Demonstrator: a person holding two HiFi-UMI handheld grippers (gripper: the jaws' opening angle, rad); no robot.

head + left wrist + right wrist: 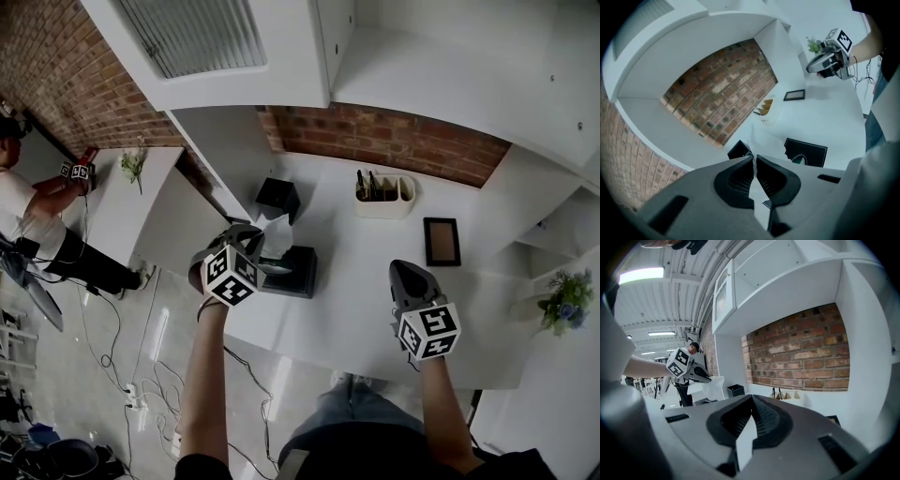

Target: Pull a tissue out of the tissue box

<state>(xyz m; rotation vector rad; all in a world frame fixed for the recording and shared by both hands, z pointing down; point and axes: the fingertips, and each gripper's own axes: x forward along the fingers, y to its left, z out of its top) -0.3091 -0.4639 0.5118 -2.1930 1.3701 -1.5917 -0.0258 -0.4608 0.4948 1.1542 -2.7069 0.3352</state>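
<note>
While left gripper [260, 247] clamps the tissue [278, 233] just above the tissue box [300, 273], right gripper [404, 267] hangs closed, empty, right of it.

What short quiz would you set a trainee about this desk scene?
1. True or false: the left gripper is shut on a tissue.
2. Which colour is the tissue box? A white, B black, C red.
3. Fill in: the right gripper holds ___.
Key: 1 true; 2 B; 3 nothing.
</note>
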